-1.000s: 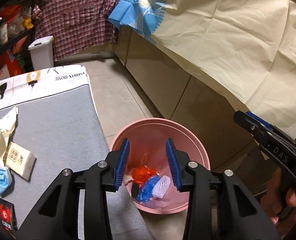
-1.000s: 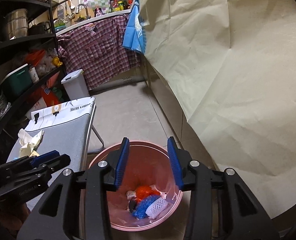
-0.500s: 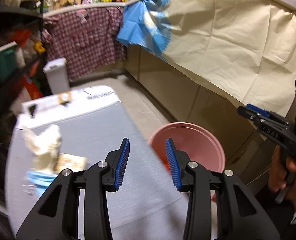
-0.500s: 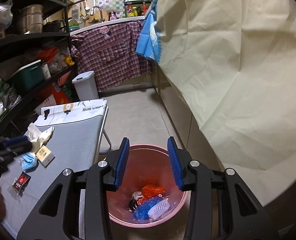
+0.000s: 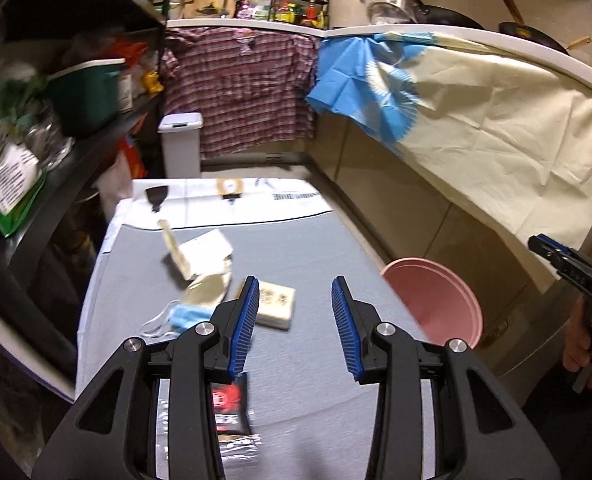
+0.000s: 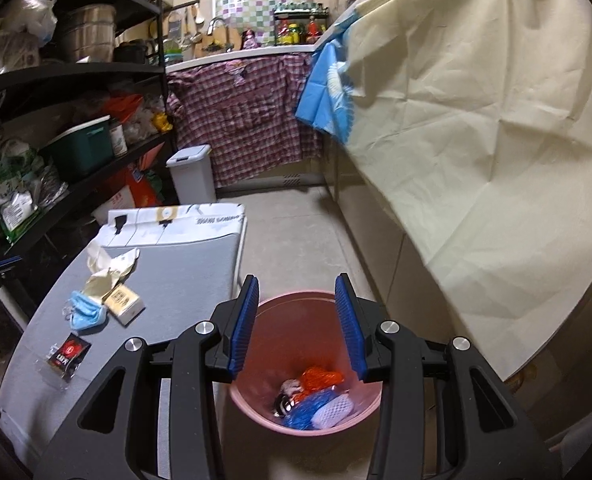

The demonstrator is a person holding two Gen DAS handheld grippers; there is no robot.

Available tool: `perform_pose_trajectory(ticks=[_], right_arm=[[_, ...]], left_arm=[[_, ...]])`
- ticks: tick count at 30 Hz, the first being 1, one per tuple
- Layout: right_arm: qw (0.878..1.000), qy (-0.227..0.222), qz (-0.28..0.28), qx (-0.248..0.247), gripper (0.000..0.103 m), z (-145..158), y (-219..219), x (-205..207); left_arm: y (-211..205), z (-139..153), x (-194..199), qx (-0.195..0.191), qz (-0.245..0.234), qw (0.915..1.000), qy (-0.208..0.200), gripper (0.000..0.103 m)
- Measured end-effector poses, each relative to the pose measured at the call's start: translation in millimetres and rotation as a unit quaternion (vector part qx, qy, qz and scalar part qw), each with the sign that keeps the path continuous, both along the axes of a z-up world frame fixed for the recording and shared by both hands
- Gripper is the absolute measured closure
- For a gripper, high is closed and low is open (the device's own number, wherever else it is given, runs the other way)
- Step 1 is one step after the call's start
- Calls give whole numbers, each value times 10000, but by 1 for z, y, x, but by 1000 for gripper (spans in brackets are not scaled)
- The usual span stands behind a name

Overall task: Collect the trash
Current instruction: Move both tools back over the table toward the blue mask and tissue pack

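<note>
A pink bin (image 6: 304,360) stands on the floor beside a grey table (image 5: 296,264); orange, blue and white trash lies in it. On the table lie a blue face mask (image 5: 186,316), a tissue packet (image 5: 276,304), crumpled cream paper (image 5: 204,264) and a black-red sachet (image 5: 230,404). My left gripper (image 5: 294,324) is open and empty above the table, close to the tissue packet. My right gripper (image 6: 298,322) is open and empty above the bin; it also shows in the left wrist view (image 5: 564,260).
Black shelves (image 6: 56,128) full of goods run along the left. A white lidded bin (image 6: 192,176) stands at the far end. A counter draped in cream cloth (image 6: 476,140) runs along the right. Bare floor (image 6: 296,240) lies between table and counter.
My left gripper has swung left from over the pink bin to over the table and its trash. The right gripper has stayed over the bin, drawing back slightly.
</note>
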State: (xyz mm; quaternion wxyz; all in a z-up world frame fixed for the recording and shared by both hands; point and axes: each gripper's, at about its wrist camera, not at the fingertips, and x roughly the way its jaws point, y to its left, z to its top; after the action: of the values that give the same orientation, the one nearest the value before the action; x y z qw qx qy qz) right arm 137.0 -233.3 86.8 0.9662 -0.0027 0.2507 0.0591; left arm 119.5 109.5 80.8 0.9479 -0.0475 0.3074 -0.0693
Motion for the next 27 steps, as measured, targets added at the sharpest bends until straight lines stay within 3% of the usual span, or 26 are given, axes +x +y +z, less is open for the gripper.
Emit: perform_pose_trajectory(ticks=[5,11,19,24,27], right_arm=[[9998,103,171,-67,62,-8,22,5],[9977,229,624,128,62,-18,64,22],[9868,423,1523,343,62,-38,143,51],[9746,866,2040,309,61,-66,186,77],[9685,1090,2224,253,53,-83,204,89]], left_arm=[[28,-12,8,-59,259,9996,123,65],[69,-5,13,-102,883,9960,-68,66],[121,-19,23,-284,1644,9859,130,76],[133,-40,32,-419,1667,9844,385,76],[130,-56,41,-453,1533,9854,593,77]])
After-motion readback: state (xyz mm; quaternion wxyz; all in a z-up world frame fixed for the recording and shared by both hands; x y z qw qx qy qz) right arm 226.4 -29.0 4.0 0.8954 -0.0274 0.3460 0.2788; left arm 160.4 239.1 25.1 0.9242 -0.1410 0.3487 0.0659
